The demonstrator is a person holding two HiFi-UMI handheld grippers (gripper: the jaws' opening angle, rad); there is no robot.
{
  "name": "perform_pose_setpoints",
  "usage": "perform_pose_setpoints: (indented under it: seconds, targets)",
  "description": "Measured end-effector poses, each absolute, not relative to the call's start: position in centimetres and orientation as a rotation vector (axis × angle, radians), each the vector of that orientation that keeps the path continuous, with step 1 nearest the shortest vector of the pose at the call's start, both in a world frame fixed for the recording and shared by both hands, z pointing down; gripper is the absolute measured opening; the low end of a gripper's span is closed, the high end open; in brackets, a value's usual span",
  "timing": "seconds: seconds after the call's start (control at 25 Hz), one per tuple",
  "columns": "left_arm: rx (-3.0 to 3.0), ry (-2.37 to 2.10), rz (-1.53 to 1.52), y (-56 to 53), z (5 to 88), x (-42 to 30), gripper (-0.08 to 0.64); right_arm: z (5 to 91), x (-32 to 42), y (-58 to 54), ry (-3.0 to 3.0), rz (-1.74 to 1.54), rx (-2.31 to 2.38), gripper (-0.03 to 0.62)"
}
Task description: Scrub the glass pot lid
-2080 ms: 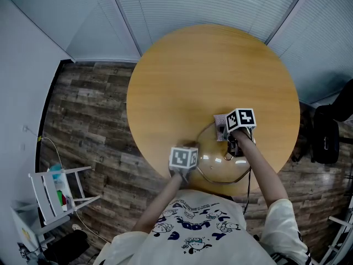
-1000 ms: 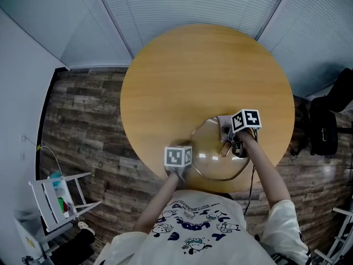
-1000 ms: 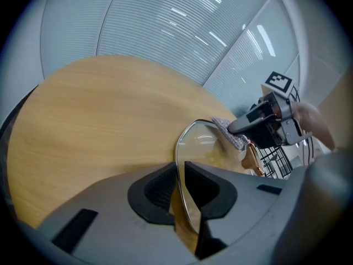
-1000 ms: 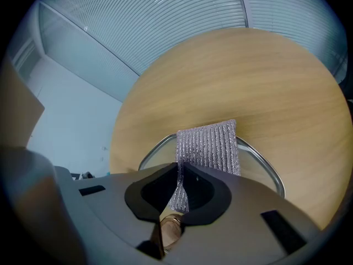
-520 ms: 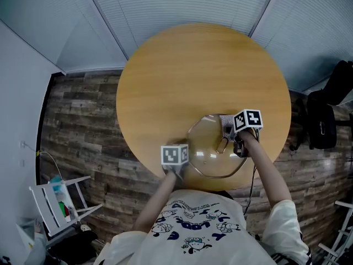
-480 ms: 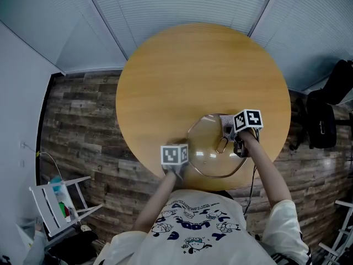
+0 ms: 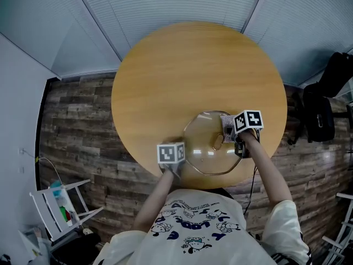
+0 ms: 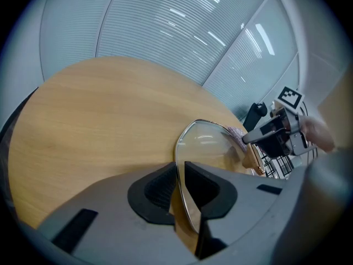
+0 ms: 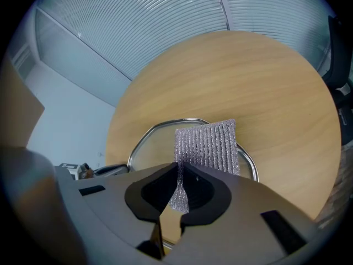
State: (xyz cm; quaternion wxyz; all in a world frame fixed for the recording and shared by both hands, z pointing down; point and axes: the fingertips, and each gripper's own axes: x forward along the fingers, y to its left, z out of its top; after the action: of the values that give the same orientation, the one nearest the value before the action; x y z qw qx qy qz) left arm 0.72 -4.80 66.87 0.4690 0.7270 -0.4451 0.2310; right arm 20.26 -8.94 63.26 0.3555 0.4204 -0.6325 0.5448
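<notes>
Head view: the glass pot lid lies near the desk's 5 o'clock edge. The left gripper holds its rim at 8 o'clock. The right gripper presses a silver mesh scourer on the rim near 1 o'clock. This is slightly clockwise of two seconds ago, so scrubbing appears under way but most of the glass is uncovered.

Left gripper view: the jaws are pinched on the thin rim.

Right gripper view: the jaws are nipped on the scourer's near edge.
</notes>
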Motion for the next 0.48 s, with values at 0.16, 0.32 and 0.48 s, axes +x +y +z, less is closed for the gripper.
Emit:
perform_pose_setpoints:
  seconds: [0.16,0.32,0.48]
  targets:
    - [1.784,-1.093,0.567,-4.7,66.8,0.7,0.057,63.2,20.8,-8.2,-1.63,1.401,1.087,0.048]
    - [1.789,-1.092,0.57,-4.9,66.9,0.5,0.057,63.3,21.2,-7.5,-1.625,1.401,1.085,0.046]
    - [1.789,-1.094,0.573,-4.8,66.9,0.6,0.057,63.2,21.9,-6.5,-1.619,1.399,1.076,0.046]
